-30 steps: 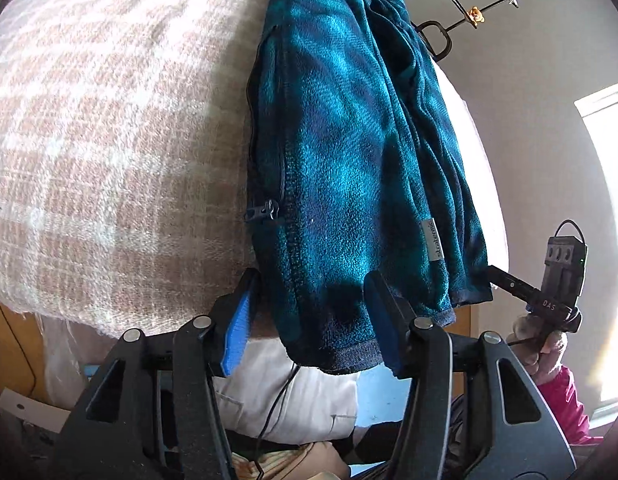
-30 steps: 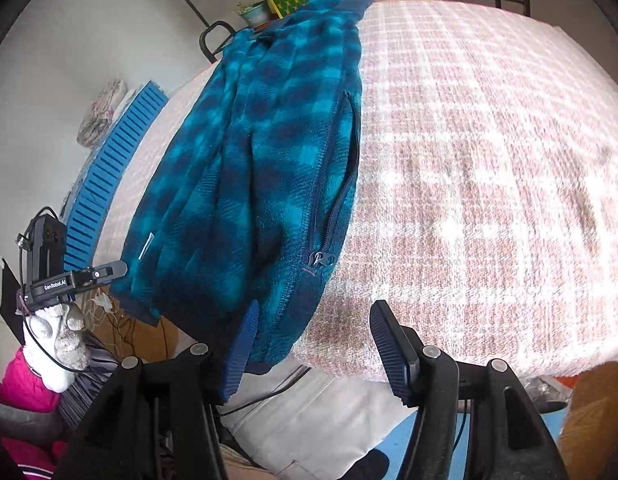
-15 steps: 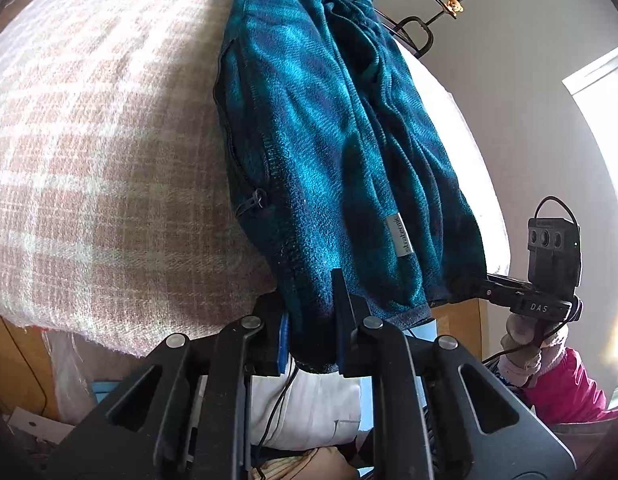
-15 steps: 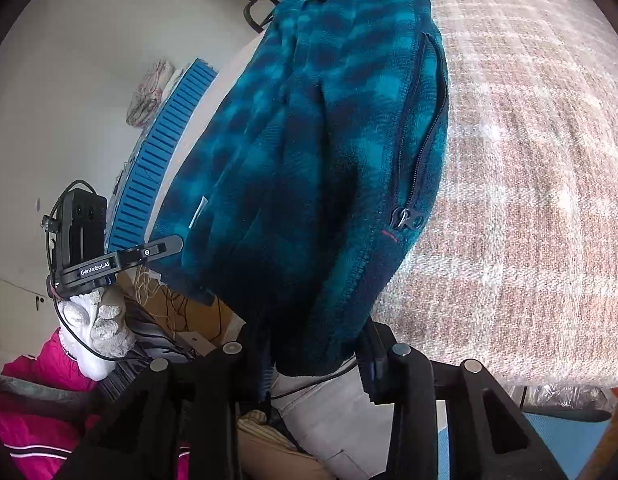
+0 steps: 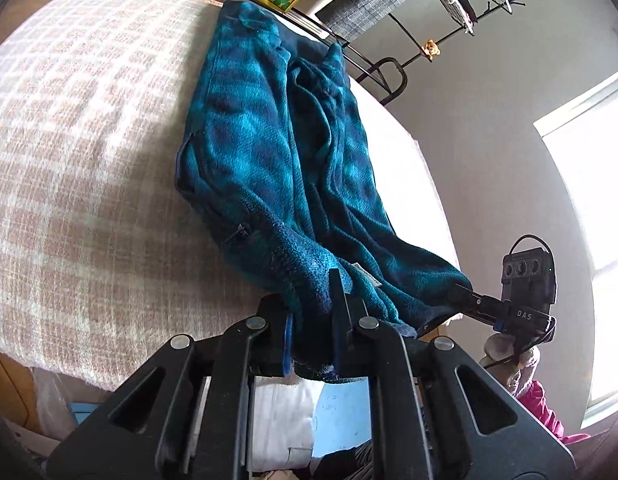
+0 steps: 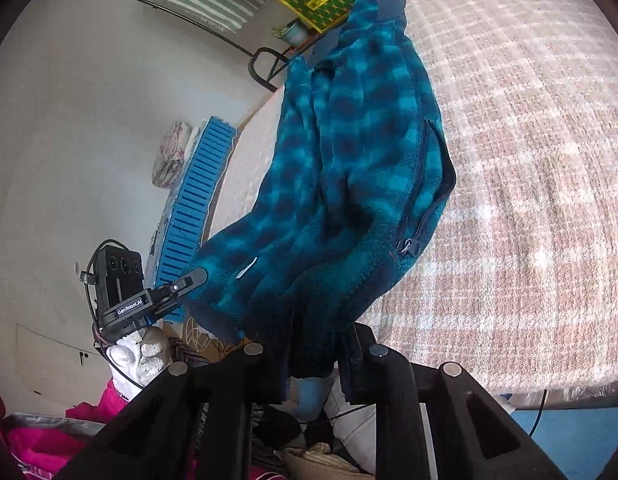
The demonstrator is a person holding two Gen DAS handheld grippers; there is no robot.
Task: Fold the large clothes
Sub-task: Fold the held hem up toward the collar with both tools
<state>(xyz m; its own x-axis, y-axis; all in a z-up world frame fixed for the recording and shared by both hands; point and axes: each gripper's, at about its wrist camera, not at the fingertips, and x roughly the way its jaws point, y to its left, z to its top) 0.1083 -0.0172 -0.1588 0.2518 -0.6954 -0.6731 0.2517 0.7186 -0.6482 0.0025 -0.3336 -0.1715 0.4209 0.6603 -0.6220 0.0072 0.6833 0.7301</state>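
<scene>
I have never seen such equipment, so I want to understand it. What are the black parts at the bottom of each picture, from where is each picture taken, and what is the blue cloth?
The black parts are two hand-held grippers, each with two fingers; a person holds one in each hand. A wide-angle camera sits on each gripper and looks forward along its fingers, so one picture comes from the left gripper and the other from the right gripper.

The blue cloth is a teal and navy checked fleece jacket lying on a bed with a pink and white checked blanket. The jaws of both grippers have just been closing, and each now pinches the jacket's near hem, one at each corner.

In each picture you can also see the other gripper at the side, held by a gloved hand.
</scene>
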